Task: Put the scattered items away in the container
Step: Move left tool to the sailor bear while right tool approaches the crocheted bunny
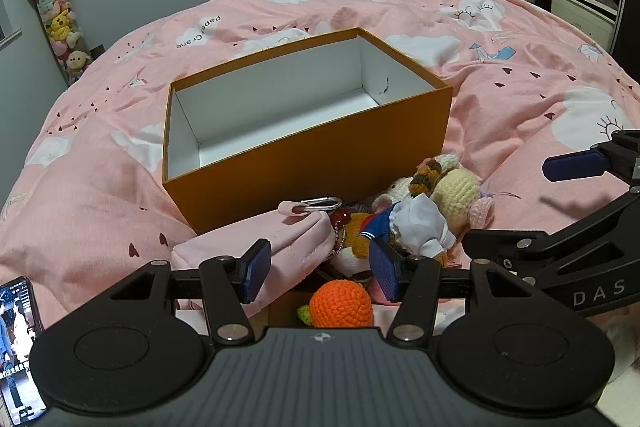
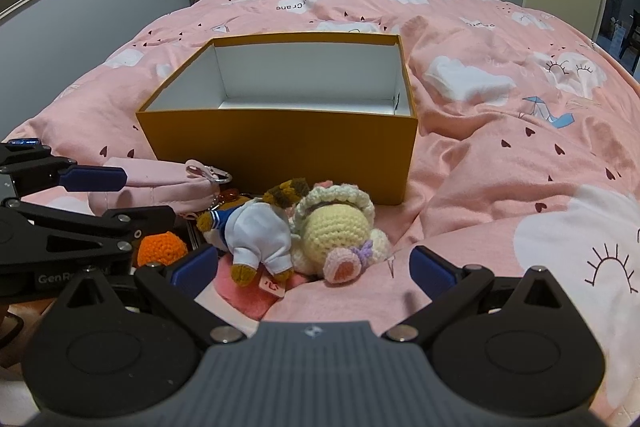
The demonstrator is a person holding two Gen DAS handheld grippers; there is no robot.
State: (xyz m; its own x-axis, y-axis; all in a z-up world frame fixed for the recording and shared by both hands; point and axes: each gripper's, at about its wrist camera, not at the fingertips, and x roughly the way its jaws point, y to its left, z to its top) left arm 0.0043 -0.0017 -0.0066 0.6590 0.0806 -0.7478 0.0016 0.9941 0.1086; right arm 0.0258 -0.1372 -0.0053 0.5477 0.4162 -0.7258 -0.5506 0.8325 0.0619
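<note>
**Both grippers open over the toy pile, box empty**

In your left wrist view, a phone [image 1: 18, 347] lies at the 8 o'clock edge with its screen lit. Your left gripper [image 1: 320, 269] has its jaws apart, nothing pressed between the pads; they hang over the pink pouch [image 1: 280, 239] and the heap beside it. The pouch lies against the box's near wall, its clip [image 1: 320, 203] toward the box. At 6 o'clock, just above the gripper body, sits the orange crochet ball [image 1: 340, 303]. Right of the pouch lies the sailor doll [image 1: 416, 223], and past it, toward 3 o'clock, the cream crochet doll [image 1: 456, 187]. Something reddish shows between pouch and sailor doll, possibly a keychain charm; the view is too crowded to tell. The box [image 1: 304, 163] stands at the centre on the pink quilt [image 1: 520, 87], open-topped, its white inside bare.

In your right wrist view, the left gripper's arm comes in from 9 o'clock, over the pouch [image 2: 160, 183] and the orange ball [image 2: 162, 247]. Your right gripper [image 2: 314, 269] is spread wide and holds nothing; the sailor doll [image 2: 256, 231] and the cream doll [image 2: 332, 231] lie touching each other just beyond its fingers. The box [image 2: 280, 143] stands behind them at 12 o'clock.
</note>
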